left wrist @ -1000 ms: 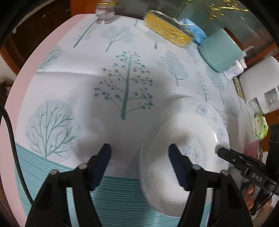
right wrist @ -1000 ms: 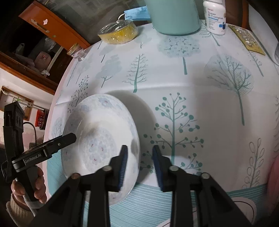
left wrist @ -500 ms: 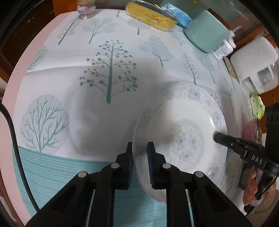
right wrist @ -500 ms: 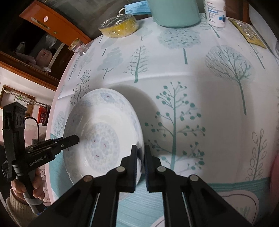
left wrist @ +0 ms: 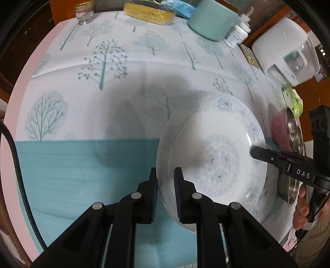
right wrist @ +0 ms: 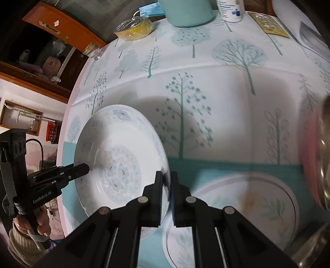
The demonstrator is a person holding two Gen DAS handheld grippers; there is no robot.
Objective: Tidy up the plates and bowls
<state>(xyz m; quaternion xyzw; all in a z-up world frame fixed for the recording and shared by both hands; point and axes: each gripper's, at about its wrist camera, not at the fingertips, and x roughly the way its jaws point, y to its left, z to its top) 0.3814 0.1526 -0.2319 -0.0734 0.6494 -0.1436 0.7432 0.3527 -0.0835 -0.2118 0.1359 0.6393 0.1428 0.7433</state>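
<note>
A white deep plate with a pale blue flower pattern (left wrist: 214, 152) is held above the table by both grippers. My left gripper (left wrist: 166, 175) is shut on its near left rim. My right gripper (right wrist: 166, 179) is shut on the opposite rim of the same plate (right wrist: 115, 156). In the right wrist view a flat plate with a leaf pattern (right wrist: 253, 206) lies on the table just right of and below the held plate. A pink bowl (left wrist: 278, 132) and steel bowls (left wrist: 295, 134) stand at the right.
At the table's far edge stand a glass jar (left wrist: 83, 13), a yellow wrapped dish (left wrist: 148, 12), a teal container (left wrist: 212, 22), a white pill bottle (left wrist: 239, 33) and a white appliance (left wrist: 288, 51). The tree-print tablecloth (left wrist: 103, 82) covers the table.
Both grippers, shut on the plate's rims since half a second ago, have carried it toward the near right of the table; the leaf-pattern plate and bowls have come into view.
</note>
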